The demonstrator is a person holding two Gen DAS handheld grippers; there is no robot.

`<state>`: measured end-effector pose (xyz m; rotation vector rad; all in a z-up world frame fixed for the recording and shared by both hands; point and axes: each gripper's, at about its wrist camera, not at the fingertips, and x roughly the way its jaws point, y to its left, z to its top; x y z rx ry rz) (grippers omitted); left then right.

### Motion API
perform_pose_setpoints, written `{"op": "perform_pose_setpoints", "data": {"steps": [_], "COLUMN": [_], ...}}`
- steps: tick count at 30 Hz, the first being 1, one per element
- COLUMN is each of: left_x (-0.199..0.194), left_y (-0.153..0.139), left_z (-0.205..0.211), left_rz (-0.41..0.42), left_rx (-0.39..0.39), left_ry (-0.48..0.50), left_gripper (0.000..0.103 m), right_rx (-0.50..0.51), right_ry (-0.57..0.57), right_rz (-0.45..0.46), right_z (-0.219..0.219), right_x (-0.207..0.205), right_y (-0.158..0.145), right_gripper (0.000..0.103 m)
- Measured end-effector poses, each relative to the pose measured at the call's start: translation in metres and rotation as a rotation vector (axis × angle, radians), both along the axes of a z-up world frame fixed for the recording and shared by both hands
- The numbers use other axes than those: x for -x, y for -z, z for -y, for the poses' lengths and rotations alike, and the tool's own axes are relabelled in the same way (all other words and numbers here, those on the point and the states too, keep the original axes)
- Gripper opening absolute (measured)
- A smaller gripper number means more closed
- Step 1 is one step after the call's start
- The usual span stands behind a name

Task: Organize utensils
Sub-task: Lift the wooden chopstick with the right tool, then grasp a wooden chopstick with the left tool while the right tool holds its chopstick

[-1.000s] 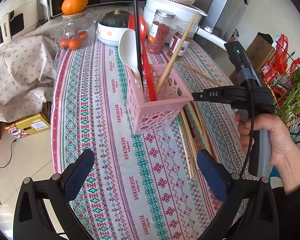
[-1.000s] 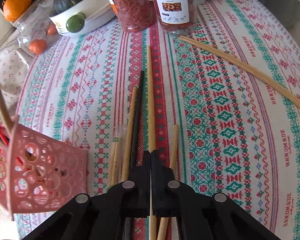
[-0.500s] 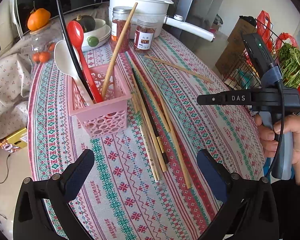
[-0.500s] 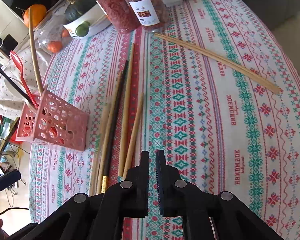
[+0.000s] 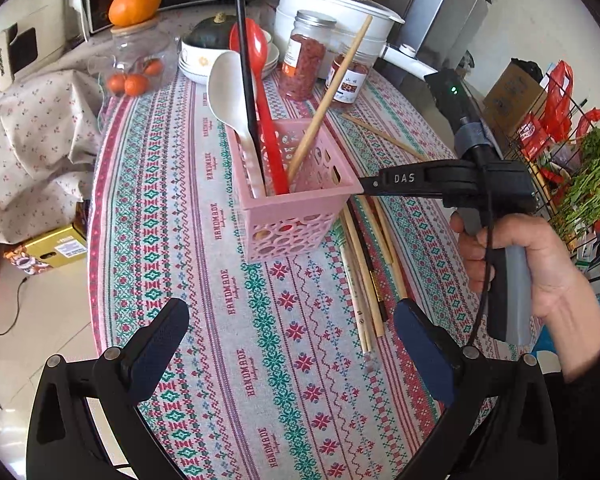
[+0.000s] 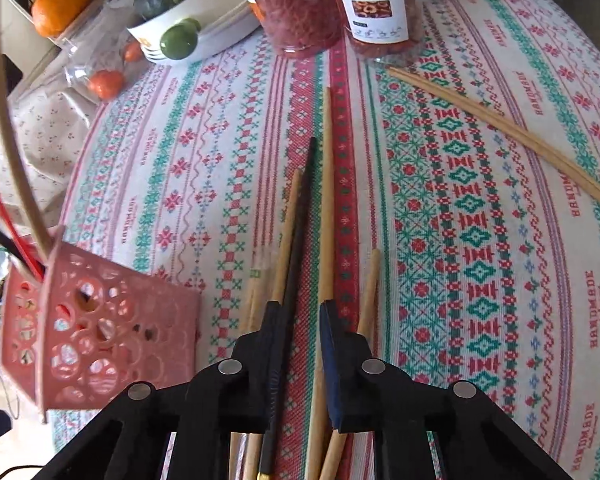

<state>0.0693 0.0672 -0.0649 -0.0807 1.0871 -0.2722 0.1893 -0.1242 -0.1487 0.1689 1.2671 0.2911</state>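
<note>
Wooden chopstick (image 6: 327, 216) lies on desk between right gripper (image 6: 300, 312) fingers, opening, unpressed | left gripper (image 5: 288, 336) wide open, empty | pink basket (image 5: 300, 216) holds spoons, chopsticks

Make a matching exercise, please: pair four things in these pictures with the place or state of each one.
Things:
1. red spoon
2. black chopstick
3. left gripper
4. orange fruit

Places or states:
a. lying flat on the tablecloth
b. on top of a glass jar
c. standing in the pink basket
d. open, holding nothing

Pairs: 1-c, 2-a, 3-d, 4-b
</note>
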Motion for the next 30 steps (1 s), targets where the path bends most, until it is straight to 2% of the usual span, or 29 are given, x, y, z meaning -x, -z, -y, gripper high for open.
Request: {"op": "perform_pose_setpoints", "data": {"steps": [3, 5, 7, 11, 16, 24, 25, 28, 30], "left_x": [-0.001, -0.001, -0.001, 0.001, 0.005, 0.0, -0.003, -0.013, -0.022], "left_y": [-0.001, -0.001, -0.001, -0.004, -0.006, 0.002, 0.004, 0.018, 0.029], "left_z": [-0.003, -0.003, -0.002, 0.006, 0.031, 0.093, 0.1, 0.122, 0.134], "left_rz": [0.002, 0.002, 0.001, 0.008, 0.014, -0.001, -0.004, -0.032, -0.037], "left_rx": [0.005, 0.003, 0.005, 0.003, -0.014, -0.019, -0.024, -0.041, -0.062], "left_ry": [0.0, 0.001, 0.003, 0.024, 0.068, 0.137, 0.14, 0.163, 0.169], "left_gripper": [0.103, 0.103, 0.103, 0.103, 0.103, 0.102, 0.097, 0.071, 0.061], "right_rx": [0.049, 0.083, 0.105, 0.061, 0.028, 0.041, 0.041, 0.045, 0.047], "right_ry": [0.005, -0.008, -0.015, 0.007, 0.015, 0.081, 0.083, 0.086, 0.081], "right_rz": [-0.009, 0.027, 0.032, 0.034, 0.043, 0.009, 0.003, -0.027, -0.06], "right_z": [-0.006, -0.011, -0.015, -0.006, 0.025, 0.099, 0.106, 0.124, 0.132], "right_x": [-0.006, -0.006, -0.006, 0.002, 0.025, 0.064, 0.07, 0.081, 0.087], "right_y": [0.012, 0.012, 0.011, -0.006, -0.038, -0.049, -0.049, -0.044, -0.038], "right_gripper": [0.014, 0.006, 0.006, 0.006, 0.006, 0.006, 0.006, 0.006, 0.006]}}
